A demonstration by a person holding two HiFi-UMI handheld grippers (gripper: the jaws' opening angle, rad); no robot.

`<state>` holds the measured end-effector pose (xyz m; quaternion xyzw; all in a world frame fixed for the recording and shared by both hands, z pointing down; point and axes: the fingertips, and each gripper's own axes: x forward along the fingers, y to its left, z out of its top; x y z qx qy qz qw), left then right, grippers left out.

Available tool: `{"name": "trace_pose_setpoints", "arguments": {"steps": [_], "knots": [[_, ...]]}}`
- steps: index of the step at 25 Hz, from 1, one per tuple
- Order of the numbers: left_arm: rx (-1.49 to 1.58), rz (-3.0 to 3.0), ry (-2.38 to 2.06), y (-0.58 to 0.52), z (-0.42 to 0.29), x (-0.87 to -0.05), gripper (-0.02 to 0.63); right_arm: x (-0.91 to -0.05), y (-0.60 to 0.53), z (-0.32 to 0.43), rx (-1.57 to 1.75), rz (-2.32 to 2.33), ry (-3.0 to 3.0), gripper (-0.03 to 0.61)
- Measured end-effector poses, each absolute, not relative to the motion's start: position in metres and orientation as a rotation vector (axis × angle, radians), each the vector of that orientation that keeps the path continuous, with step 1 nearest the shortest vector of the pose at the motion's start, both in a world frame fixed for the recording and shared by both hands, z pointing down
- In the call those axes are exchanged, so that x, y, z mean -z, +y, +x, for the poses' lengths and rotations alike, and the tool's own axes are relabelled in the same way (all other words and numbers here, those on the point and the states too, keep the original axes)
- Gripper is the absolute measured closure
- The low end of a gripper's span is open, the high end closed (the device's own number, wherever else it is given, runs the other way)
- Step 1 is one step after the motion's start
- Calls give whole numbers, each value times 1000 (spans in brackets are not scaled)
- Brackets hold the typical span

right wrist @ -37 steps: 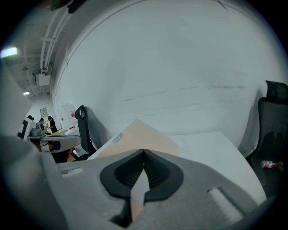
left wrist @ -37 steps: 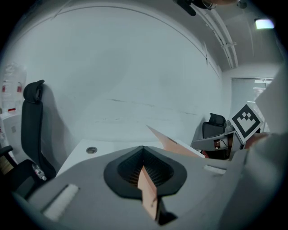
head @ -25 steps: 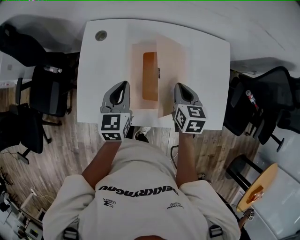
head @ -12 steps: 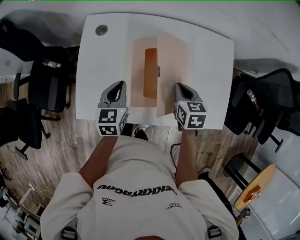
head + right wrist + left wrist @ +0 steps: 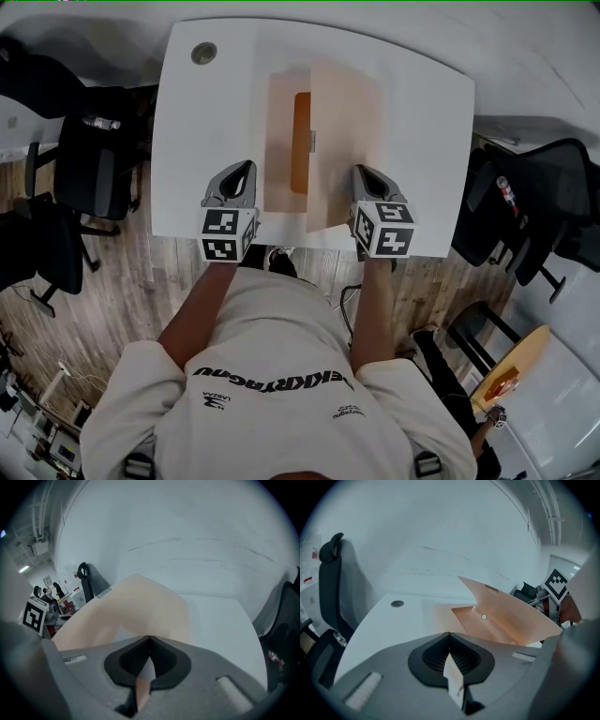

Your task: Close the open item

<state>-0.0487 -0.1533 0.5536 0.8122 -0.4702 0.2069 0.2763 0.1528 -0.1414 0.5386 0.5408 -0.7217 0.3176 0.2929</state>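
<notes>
A peach folder (image 5: 281,141) lies open in the middle of the white table (image 5: 206,131), with a darker orange strip (image 5: 301,141) showing inside. Its right cover (image 5: 347,141) stands raised and leans left over the inside. In the left gripper view the cover (image 5: 520,616) rises to the right, with a small snap button on it. My right gripper (image 5: 361,173) sits at the cover's near right edge, and its jaws (image 5: 150,638) are shut with a peach sliver between them. My left gripper (image 5: 246,169) rests shut, just left of the folder and apart from it.
A round cable grommet (image 5: 203,52) sits in the table's far left corner. Black office chairs stand on the left (image 5: 89,178) and the right (image 5: 525,206). The table's near edge runs just under both grippers. People stand far off in the right gripper view.
The raised cover has swung further left, so the orange strip inside looks narrower. Both grippers have stayed almost in place.
</notes>
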Motion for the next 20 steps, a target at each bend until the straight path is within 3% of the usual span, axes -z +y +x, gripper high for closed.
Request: {"name": "trace_pose_setpoints", "arguments": {"steps": [20], "knots": [[-579,2038,-1140,-147,-52,-607,614,-553,-144,136,-824,1379,-1886,578]]}}
